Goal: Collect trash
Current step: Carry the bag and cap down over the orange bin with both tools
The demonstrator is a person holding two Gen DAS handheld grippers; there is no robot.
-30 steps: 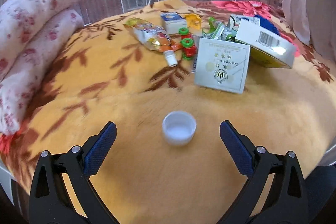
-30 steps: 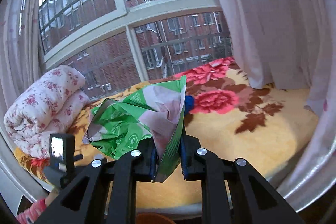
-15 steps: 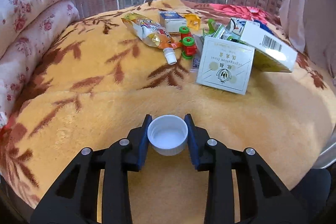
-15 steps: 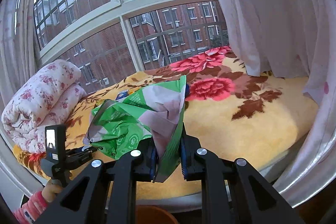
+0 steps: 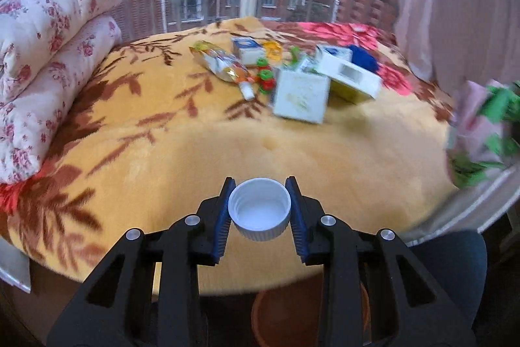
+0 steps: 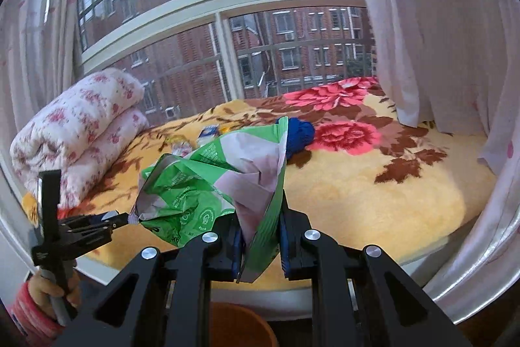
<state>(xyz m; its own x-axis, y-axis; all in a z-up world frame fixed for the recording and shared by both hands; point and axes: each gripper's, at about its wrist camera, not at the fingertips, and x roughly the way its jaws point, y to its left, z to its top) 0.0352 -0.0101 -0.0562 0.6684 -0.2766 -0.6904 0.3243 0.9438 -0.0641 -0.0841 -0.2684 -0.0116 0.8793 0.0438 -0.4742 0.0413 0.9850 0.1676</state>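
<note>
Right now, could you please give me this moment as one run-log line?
left gripper: shut on white cap | right gripper: shut on green bag | remaining trash: on blanket

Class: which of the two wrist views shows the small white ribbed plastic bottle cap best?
The left wrist view. There the small white ribbed plastic bottle cap sits sharp and central, open side up, clamped in the left gripper. The right wrist view shows that gripper side-on; the cap cannot be made out.

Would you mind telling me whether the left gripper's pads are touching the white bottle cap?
Touching. The left wrist view shows the left gripper with its blue pads pressed against both sides of the white bottle cap, no gap visible.
</note>
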